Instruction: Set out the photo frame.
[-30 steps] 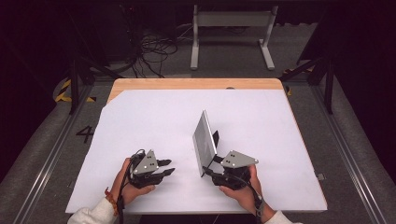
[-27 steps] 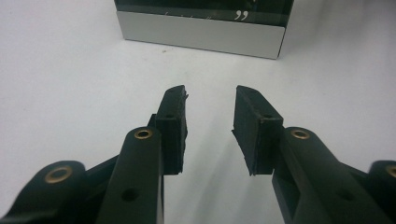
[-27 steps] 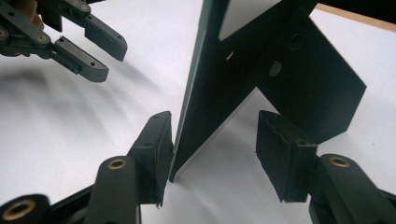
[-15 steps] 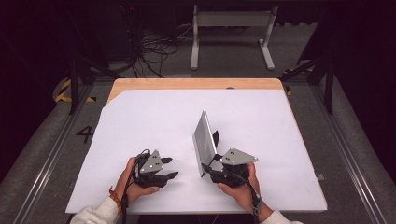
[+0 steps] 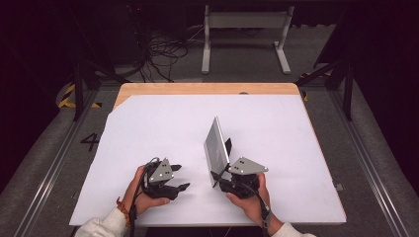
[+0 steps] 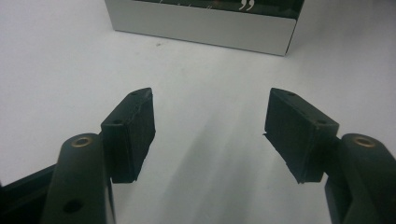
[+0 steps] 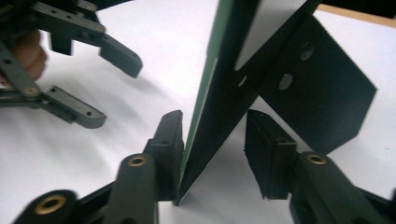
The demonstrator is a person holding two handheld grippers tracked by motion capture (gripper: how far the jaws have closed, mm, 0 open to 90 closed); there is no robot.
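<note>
At the left of the high view, the left gripper rests low on the white table sheet, held in the person's left hand. Its jaws have just been opening; in the left gripper view they stand wide apart with nothing between them, facing the lower edge of the thin silver-faced rectangular panel with a black triangular stand at its back.

Right of it, that panel stands upright and slightly tilted near the table's front middle. It looks stiff, light and smooth, likely to tip or slip.

The right gripper straddles its near bottom corner. Its jaws have just been closing; one pad touches the green-edged face, the other stands clear of the stand. The lower edge seems the safest hold.
</note>
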